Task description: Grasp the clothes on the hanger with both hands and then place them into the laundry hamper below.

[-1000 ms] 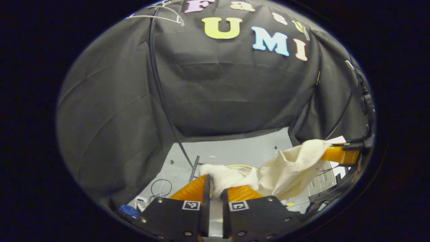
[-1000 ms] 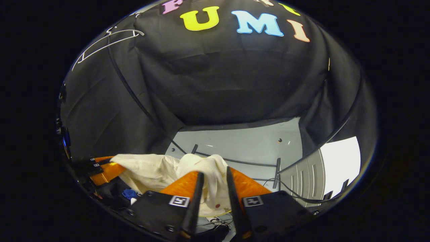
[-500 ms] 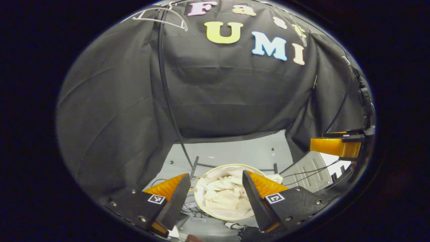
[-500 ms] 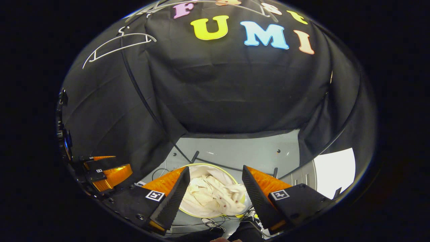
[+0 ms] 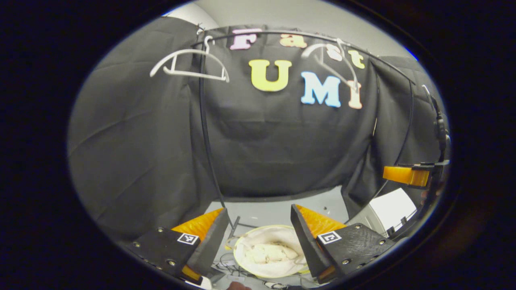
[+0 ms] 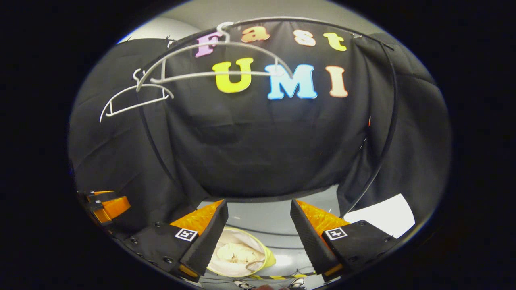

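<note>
The cream clothes [image 5: 269, 252] lie crumpled inside the round yellow-rimmed hamper [image 5: 250, 272] on the grey floor, below and between my left gripper's fingers. My left gripper [image 5: 258, 215] is open and holds nothing. In the right gripper view the same clothes [image 6: 236, 253] rest in the hamper [image 6: 269, 259], low between the fingers. My right gripper [image 6: 258, 207] is open too, well above the hamper. Two bare white hangers [image 6: 219, 64] hang from the black rail [image 6: 306, 19]. The right gripper [image 5: 407, 175] shows at the right edge of the left gripper view; the left gripper [image 6: 107, 205] shows at the far left of the right gripper view.
A second bare hanger [image 5: 187, 64] hangs at the rail's left end. The rack's black upright pole [image 5: 207, 149] runs down to the floor beside the hamper. Cables [image 5: 229, 266] lie on the floor by the hamper. A white cabinet [image 6: 383, 215] stands at the right.
Both grippers let go of the cream clothes, which dropped into the hamper. Since then both have risen, open, so the hamper looks smaller and the hangers and rail have come into view.
</note>
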Demonstrator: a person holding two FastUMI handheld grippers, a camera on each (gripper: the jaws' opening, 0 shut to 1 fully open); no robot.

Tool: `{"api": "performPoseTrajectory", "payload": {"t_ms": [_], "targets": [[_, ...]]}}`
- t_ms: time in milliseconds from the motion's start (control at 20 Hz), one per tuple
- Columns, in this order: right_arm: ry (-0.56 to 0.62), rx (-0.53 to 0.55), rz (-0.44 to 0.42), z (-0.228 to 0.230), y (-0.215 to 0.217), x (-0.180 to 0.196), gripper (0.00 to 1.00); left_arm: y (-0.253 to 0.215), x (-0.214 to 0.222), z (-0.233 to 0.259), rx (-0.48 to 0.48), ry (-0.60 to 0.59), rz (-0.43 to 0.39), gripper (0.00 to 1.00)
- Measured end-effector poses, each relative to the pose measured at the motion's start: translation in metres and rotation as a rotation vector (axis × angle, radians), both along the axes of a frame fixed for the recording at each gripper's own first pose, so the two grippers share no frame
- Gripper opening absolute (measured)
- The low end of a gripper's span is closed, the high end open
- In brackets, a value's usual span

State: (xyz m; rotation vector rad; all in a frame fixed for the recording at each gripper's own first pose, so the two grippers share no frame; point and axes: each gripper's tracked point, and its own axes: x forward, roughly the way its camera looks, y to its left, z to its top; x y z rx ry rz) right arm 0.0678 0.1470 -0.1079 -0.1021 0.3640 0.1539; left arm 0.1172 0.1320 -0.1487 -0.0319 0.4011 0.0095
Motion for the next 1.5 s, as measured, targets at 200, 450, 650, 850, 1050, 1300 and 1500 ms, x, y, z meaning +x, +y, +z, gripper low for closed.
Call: {"api": "performPoseTrajectory", "payload": {"t_ms": [200, 450, 650, 850, 1050, 1300, 1500], "targets": [[-0.148, -0.001, 0.018, 0.060, -0.034, -0.002, 0.98, -0.019, -0.011, 0.085, 0.034, -0.149, 0.058, 0.91], [-0.334, 0.001, 0.012, 0.131, -0.094, -0.015, 0.93, -0.080, -0.031, 0.170, 0.009, -0.366, 0.010, 0.92], [-0.428, 0.043, -0.039, 0.161, -0.147, -0.032, 0.93, -0.119, -0.054, 0.210, -0.033, -0.458, 0.029, 0.91], [-0.415, 0.116, -0.036, 0.152, -0.185, -0.047, 0.93, -0.135, -0.078, 0.221, -0.057, -0.488, 0.125, 0.91], [-0.349, 0.150, -0.068, 0.124, -0.222, -0.065, 0.98, -0.151, -0.106, 0.221, -0.051, -0.492, 0.177, 0.91], [-0.363, 0.136, -0.141, 0.117, -0.249, -0.080, 0.98, -0.174, -0.103, 0.204, -0.039, -0.450, 0.132, 0.91], [-0.369, 0.180, -0.163, 0.109, -0.248, -0.091, 0.92, -0.187, -0.097, 0.201, -0.041, -0.510, 0.095, 0.91]]}}
